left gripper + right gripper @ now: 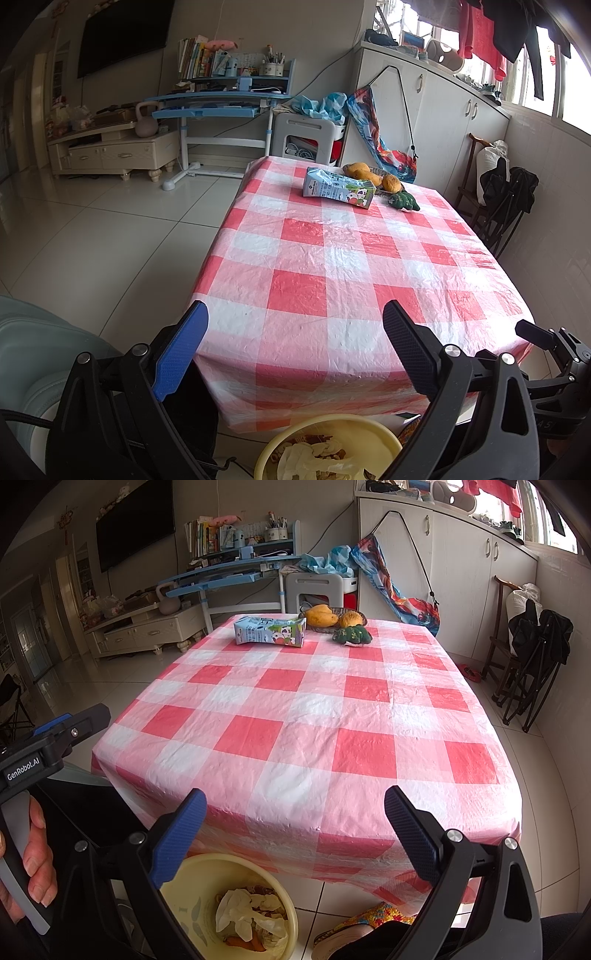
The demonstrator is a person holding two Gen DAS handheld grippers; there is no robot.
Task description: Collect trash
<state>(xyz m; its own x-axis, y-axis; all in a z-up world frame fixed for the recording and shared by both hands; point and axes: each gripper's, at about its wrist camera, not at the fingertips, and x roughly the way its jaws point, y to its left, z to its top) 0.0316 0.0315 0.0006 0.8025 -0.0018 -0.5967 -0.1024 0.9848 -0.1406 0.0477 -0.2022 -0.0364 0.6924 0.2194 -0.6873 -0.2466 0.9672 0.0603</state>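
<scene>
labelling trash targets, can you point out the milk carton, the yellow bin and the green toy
milk carton (269,630): right wrist view, middle of its printed side face.
yellow bin (291,912): right wrist view, right part of its rim.
green toy (352,634): right wrist view, middle of its body.

Daylight pours in from the windows (532,74) on the right, a bit blown out. Plastic tablecloth (332,266) shows soft glare. Heavy fisheye bending, dark vignetted corners, otherwise sharp.
</scene>
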